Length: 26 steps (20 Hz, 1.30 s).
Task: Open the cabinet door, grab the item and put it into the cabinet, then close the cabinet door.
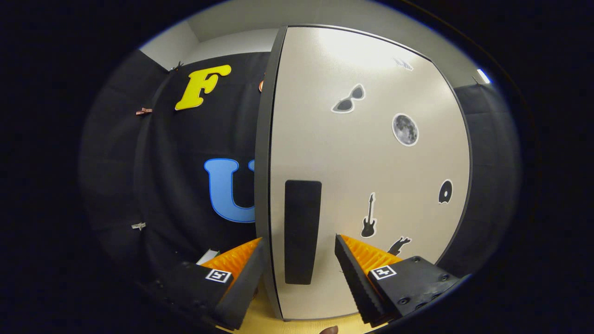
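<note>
The gripper is spread wide, its two ribbed, wedge-shaped fingers straddling the door handle without pressing on it: one finger sits at about eight o'clock from the handle, past the door's free edge, the other at about four o'clock, over the door face. That stance reads as a line-up for a pinch, since the handle is the obvious purchase for pulling the cabinet door. The handle is a tall, flat, matte black bar with squared corners, mounted upright just beside the dark-trimmed free edge. The door itself is a smooth, pale, faintly glossy panel catching a soft glare near twelve o'clock, and it carries flat stickers: sunglasses, a grey moon, a guitar, a bitten disc. Whether the door is fully shut or slightly ajar is hard to judge from this close angle. The item to be stowed may be the small pale object beyond the left finger at nine o'clock, though too little of it shows to be sure. A yellowish surface lies below.
</note>
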### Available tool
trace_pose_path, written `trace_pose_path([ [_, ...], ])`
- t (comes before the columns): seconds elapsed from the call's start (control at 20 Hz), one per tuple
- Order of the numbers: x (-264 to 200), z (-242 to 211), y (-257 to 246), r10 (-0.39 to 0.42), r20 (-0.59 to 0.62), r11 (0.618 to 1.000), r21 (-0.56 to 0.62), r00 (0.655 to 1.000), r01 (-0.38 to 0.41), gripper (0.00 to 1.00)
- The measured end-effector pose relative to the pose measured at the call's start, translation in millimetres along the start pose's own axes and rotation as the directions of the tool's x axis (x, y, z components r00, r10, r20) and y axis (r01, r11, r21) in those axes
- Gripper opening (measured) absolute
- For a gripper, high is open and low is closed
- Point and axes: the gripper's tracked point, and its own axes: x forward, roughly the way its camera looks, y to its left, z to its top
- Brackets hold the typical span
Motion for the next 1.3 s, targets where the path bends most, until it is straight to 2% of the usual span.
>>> trace_pose_path([
  [0.05,4,0,-5,-0.021,0.001,1.0,-0.01,1.0,0.021,0.76],
  [0.1,8,0,0,-0.004,0.004,1.0,-0.006,1.0,0.004,0.61],
  [0.2,9,-4,3,-0.005,-0.009,1.0,-0.006,1.0,0.005,0.43],
  [0.3,9,-4,3,-0.008,-0.006,1.0,0.001,1.0,0.008,0.35],
  [0.4,7,-4,4,0.004,-0.024,1.0,0.02,1.0,-0.004,0.19],
  [0.7,-5,-4,3,0.065,-0.058,0.998,0.019,0.996,-0.065,0.19],
  [1.3,-75,5,-12,0.179,-0.054,0.982,0.077,0.982,-0.175,0.19],
])
